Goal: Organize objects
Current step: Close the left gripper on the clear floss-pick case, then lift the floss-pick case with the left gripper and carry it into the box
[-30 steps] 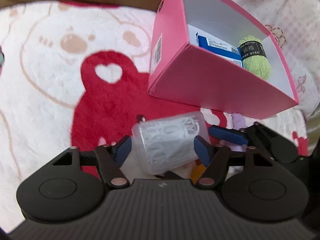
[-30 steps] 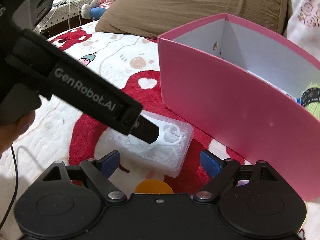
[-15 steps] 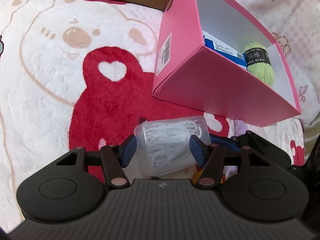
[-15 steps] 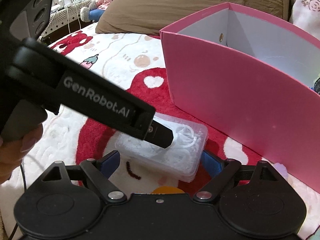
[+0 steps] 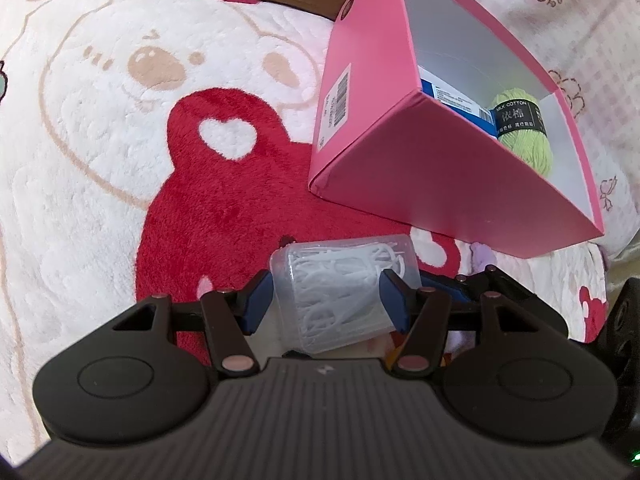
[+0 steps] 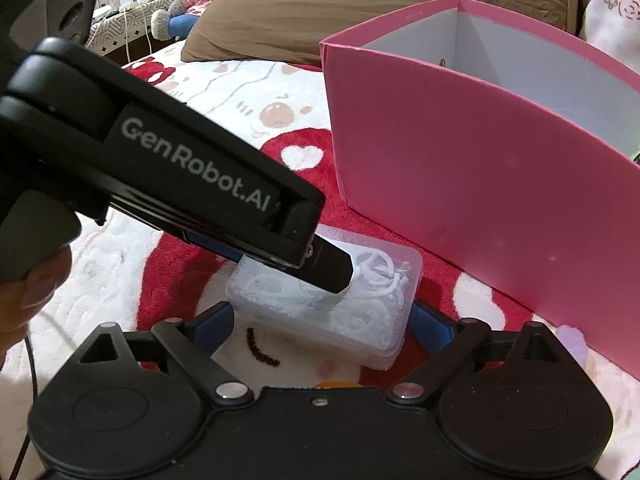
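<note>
Floss case (image 5: 344,292) clamped crosswise in left hand-held gripper (image 5: 326,300); pink box (image 5: 452,168) ahead, rightward. Right hand-held gripper (image 6: 324,326) wide, jaws just opening, straddling case.

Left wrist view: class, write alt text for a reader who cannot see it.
The left claw grips a clear plastic box of white floss picks over a red-and-white plush blanket. Beyond it an open pink box holds a green yarn ball and a blue-and-white packet.
</note>
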`<action>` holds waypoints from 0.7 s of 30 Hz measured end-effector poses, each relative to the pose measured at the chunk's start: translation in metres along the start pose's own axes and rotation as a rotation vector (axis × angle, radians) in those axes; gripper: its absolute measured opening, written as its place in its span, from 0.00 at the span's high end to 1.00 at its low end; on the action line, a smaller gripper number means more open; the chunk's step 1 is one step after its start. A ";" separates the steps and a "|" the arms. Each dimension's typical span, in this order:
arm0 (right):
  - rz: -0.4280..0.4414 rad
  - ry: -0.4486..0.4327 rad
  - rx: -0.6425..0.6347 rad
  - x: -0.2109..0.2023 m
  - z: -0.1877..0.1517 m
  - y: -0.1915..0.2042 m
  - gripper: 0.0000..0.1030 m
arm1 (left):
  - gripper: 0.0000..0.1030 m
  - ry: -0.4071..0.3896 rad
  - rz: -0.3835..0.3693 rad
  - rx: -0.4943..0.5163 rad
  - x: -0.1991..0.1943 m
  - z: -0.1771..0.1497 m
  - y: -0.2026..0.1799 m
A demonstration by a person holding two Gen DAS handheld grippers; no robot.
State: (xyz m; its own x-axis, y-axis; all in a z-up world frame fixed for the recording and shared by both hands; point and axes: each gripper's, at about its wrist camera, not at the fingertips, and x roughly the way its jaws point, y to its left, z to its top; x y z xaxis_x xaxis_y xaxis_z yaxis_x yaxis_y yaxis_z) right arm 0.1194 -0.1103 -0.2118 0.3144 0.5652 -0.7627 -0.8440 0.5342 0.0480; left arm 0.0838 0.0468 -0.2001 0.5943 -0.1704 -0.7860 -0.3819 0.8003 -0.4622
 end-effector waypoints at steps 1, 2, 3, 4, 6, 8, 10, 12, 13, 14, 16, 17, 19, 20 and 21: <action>-0.002 0.000 0.000 0.000 0.000 0.000 0.06 | 0.44 0.000 0.001 0.001 0.000 0.000 -0.001; -0.004 -0.001 0.000 0.000 -0.001 0.000 0.06 | 0.44 -0.001 0.003 0.003 0.000 0.000 -0.001; -0.006 -0.002 0.000 0.000 -0.001 0.001 0.06 | 0.44 -0.001 0.003 0.003 0.000 0.000 -0.001; -0.009 -0.003 0.000 -0.001 -0.002 0.001 0.06 | 0.44 -0.001 0.003 0.003 0.000 0.000 -0.001; -0.014 -0.003 -0.006 -0.001 -0.003 0.002 0.06 | 0.44 -0.002 0.006 0.007 0.000 -0.001 -0.002; -0.020 -0.002 -0.010 -0.003 -0.003 0.003 0.06 | 0.44 -0.005 0.009 0.014 0.000 -0.001 -0.003; -0.027 -0.002 -0.007 -0.005 -0.004 0.004 0.06 | 0.44 -0.007 0.009 0.020 0.000 -0.003 -0.004; -0.036 -0.002 -0.004 -0.007 -0.005 0.005 0.06 | 0.44 -0.010 0.012 0.029 -0.001 -0.003 -0.006; -0.041 -0.002 -0.005 -0.009 -0.006 0.005 0.06 | 0.45 -0.012 0.012 0.035 -0.001 -0.004 -0.007; -0.047 -0.005 -0.007 -0.011 -0.007 0.006 0.07 | 0.45 -0.014 0.013 0.040 -0.001 -0.004 -0.008; -0.050 -0.015 -0.013 -0.015 -0.008 0.007 0.09 | 0.46 -0.015 0.008 0.040 -0.002 -0.004 -0.009; -0.045 -0.019 -0.015 -0.018 -0.008 0.007 0.09 | 0.47 -0.015 0.003 0.034 -0.003 -0.004 -0.008; -0.045 -0.019 -0.019 -0.022 -0.008 0.006 0.09 | 0.49 -0.013 -0.009 0.023 -0.005 -0.003 -0.007; -0.044 -0.021 -0.022 -0.024 -0.009 0.006 0.10 | 0.50 -0.009 -0.019 0.015 -0.006 -0.003 -0.007; -0.042 -0.025 -0.026 -0.026 -0.010 0.005 0.10 | 0.50 -0.006 -0.028 0.010 -0.007 -0.003 -0.006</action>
State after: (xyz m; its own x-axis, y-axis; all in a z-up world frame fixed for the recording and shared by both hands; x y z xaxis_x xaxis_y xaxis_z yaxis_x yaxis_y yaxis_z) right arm 0.1028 -0.1285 -0.1979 0.3602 0.5579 -0.7477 -0.8406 0.5416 -0.0008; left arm 0.0799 0.0412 -0.1927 0.6090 -0.1891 -0.7703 -0.3581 0.8010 -0.4797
